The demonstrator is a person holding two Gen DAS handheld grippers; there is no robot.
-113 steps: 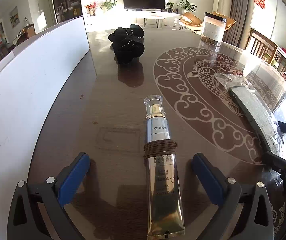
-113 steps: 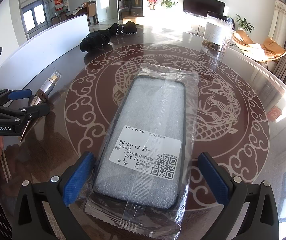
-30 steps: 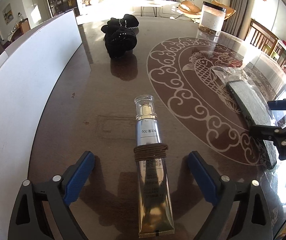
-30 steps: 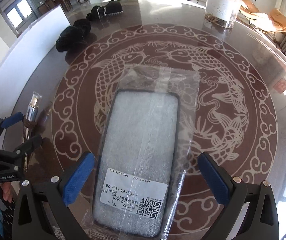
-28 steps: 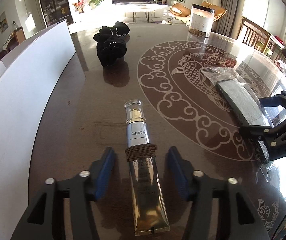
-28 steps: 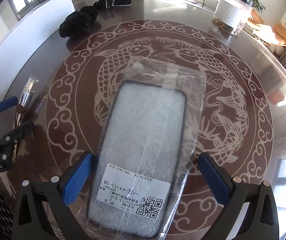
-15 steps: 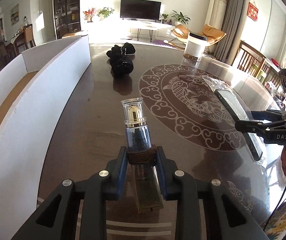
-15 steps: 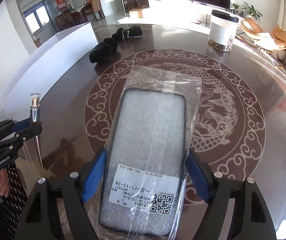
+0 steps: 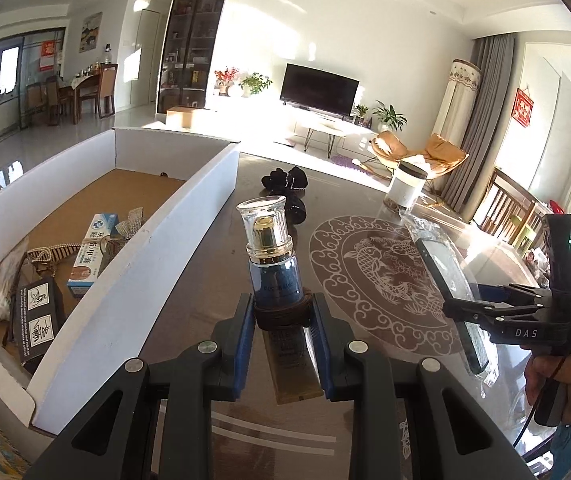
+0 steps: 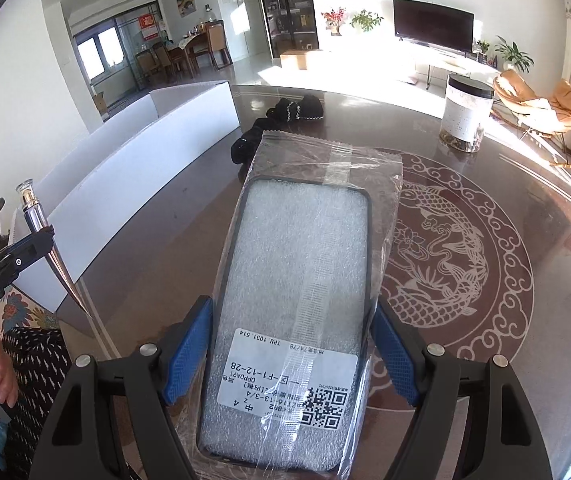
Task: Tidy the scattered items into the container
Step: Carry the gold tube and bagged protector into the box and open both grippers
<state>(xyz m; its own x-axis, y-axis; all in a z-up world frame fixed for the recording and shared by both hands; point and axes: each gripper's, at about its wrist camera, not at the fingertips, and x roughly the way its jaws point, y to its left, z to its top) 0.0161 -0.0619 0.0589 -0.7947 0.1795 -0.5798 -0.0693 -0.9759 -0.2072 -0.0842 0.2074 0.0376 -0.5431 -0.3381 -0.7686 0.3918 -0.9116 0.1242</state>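
My left gripper [image 9: 283, 320] is shut on a silver cosmetic tube [image 9: 273, 276] with a clear cap and a brown hair tie round its middle, held up off the table, cap pointing away. The tube also shows in the right wrist view [image 10: 39, 228]. My right gripper [image 10: 291, 356] is shut on a bagged phone case [image 10: 297, 280] with a white label, lifted above the table. The case also shows edge-on in the left wrist view [image 9: 445, 276]. The white cardboard box [image 9: 173, 232] stands to the left and holds a toothpaste box [image 9: 91, 252] and other items.
Black socks [image 9: 285, 180] lie on the table beyond the tube, near the box's far corner. A lidded jar [image 10: 465, 118] stands at the far right of the round patterned table [image 10: 485, 240]. The table's near edge is just below both grippers.
Both grippers closed on their items and lifted them off the table. The left gripper has risen, so the inside of the box now shows.
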